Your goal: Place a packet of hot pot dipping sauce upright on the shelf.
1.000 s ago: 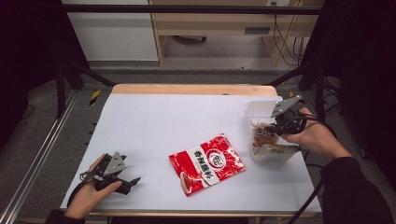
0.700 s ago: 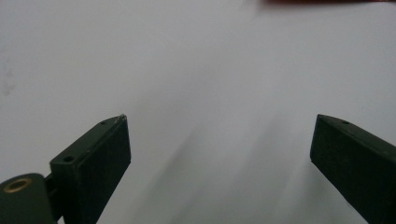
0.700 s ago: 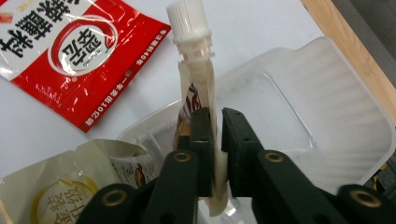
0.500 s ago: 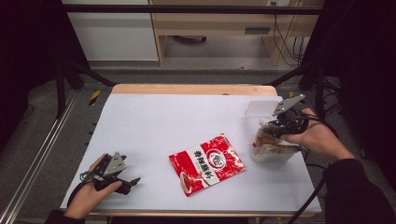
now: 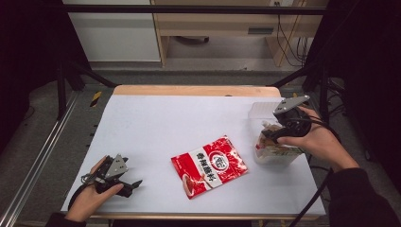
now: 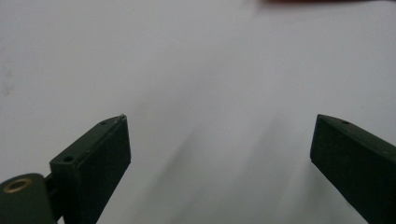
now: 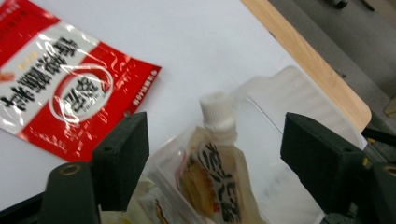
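Right tongs just opening, jaws spread above spouted pouch in clear container.
Left tongs spread, resting on table.

White surface with wooden far edge; grey floor beyond; wooden desk upper centre; white cabinet upper left; dark sides.

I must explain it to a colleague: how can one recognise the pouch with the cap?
Look at the white table, at its right edge, where a clear box stands. The pouch stands inside this box. It has a white screw cap on top, while the red packet lies flat at mid-table.
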Available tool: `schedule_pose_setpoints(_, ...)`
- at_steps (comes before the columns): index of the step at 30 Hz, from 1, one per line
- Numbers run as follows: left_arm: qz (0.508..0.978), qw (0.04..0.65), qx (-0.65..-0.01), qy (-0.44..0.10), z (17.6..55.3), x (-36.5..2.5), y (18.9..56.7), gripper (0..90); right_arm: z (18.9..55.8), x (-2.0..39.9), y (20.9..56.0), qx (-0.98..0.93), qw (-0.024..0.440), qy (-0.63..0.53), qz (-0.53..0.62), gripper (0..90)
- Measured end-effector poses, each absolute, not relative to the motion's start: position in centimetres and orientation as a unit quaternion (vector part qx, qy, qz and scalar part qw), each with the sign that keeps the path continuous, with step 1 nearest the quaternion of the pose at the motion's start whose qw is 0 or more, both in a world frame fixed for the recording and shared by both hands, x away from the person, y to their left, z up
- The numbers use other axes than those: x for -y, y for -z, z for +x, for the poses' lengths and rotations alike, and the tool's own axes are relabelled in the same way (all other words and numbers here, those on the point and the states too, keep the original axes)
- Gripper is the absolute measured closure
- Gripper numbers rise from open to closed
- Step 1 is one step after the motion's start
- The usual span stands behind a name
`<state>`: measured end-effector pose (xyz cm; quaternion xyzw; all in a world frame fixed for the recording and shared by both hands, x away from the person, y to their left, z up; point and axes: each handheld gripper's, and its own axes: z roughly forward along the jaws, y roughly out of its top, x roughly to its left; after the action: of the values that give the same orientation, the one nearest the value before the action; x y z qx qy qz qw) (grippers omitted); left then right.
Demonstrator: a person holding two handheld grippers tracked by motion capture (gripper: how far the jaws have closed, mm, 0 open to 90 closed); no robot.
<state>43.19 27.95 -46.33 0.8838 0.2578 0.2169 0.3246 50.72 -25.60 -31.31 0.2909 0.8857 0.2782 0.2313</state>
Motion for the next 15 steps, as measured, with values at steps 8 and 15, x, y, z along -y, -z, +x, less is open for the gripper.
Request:
schedule_pose_setpoints(8, 0.884, 0.324, -0.258, -0.217, 43.2, -27.9, 46.3, 5.1, 48.2, 23.2, 30.1, -0.877, 0.252, -0.293, 0.286, 17.6)
schedule_pose_setpoints(15, 0.886, 0.322, -0.255, -0.217, 43.1, -27.9, 46.3, 5.1, 45.3, 20.9, 30.2, -0.872, 0.264, -0.310, 0.271, 17.8)
